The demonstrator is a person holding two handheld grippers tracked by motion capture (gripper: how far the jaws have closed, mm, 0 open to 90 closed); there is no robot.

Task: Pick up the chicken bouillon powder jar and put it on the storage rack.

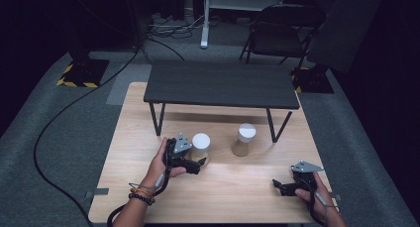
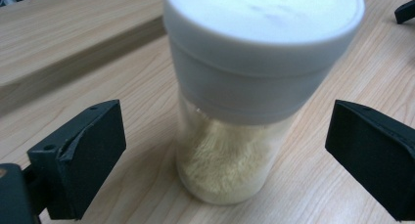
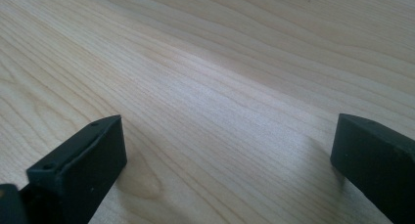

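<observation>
The wooden table [image 1: 218, 187] carries a low black shelf [image 1: 220, 83] on thin metal legs at its far half. Two clear jars stand upright on the wood in front of the shelf, each with a white lid on top and pale powder in the bottom.

The left jar [image 1: 201, 148] has its long axis vertical, lid pointing up. In the left gripper view this jar [image 2: 235, 136] stands between the two black jaws, with its white lid [image 2: 259, 33] wider than the clear body and the yellowish powder filling the lower part. The left gripper [image 1: 190, 162] has its jaws spread wide, one on each side of the jar; a clear gap of bare wood shows between each jaw and the glass, so nothing is gripped.

The second jar [image 1: 244, 140] stands to the right of the first, well apart from it, near the shelf's right leg.

The right gripper [image 1: 282, 186] rests low at the near right corner of the table, well apart from both jars. In the right gripper view its jaws are wide open over bare wood grain and hold nothing.

A folding chair [image 1: 282, 31] and floor cables [image 1: 59, 123] lie beyond the table.
</observation>
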